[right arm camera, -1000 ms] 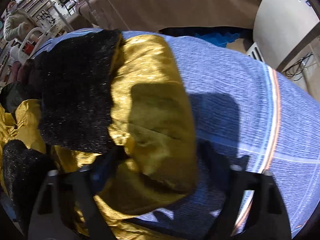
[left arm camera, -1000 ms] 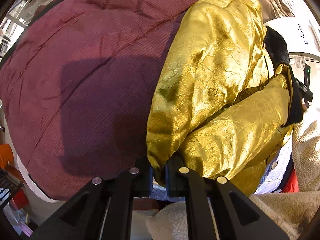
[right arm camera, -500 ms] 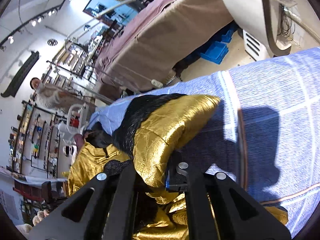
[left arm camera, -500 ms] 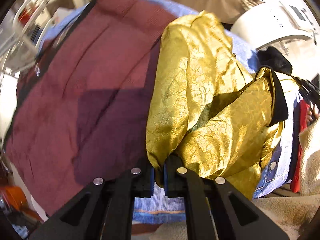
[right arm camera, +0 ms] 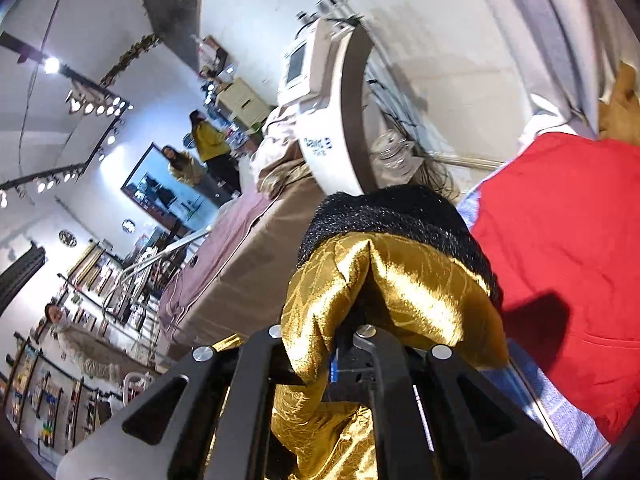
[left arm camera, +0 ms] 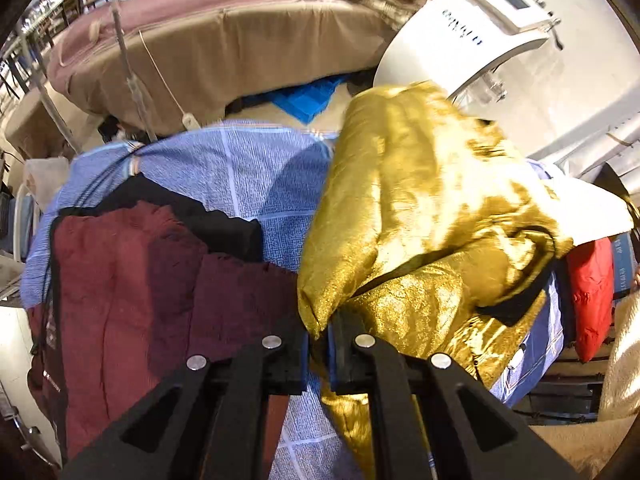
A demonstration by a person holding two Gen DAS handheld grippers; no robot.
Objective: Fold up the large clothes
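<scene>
A shiny gold jacket (left arm camera: 420, 216) with black knit trim hangs lifted over the blue checked bed sheet (left arm camera: 248, 176). My left gripper (left arm camera: 318, 354) is shut on a fold of its gold fabric, pointing steeply down. In the right wrist view the same gold jacket (right arm camera: 404, 292) drapes over my right gripper (right arm camera: 332, 360), which is shut on the gold cloth just below a black knit cuff (right arm camera: 392, 212). The right gripper is raised and looks out across the room.
A maroon garment (left arm camera: 132, 292) with black lining lies on the sheet at the left. A red garment (right arm camera: 560, 264) lies at the right. A white machine (left arm camera: 476, 40) and a brown-covered bed (left arm camera: 224, 48) stand behind. People (right arm camera: 208, 140) are far off.
Both grippers rose with the jacket, lifting it off the maroon garment and sheet. The right gripper went from open around the cuff end to shut on it, rolled and swung upward.
</scene>
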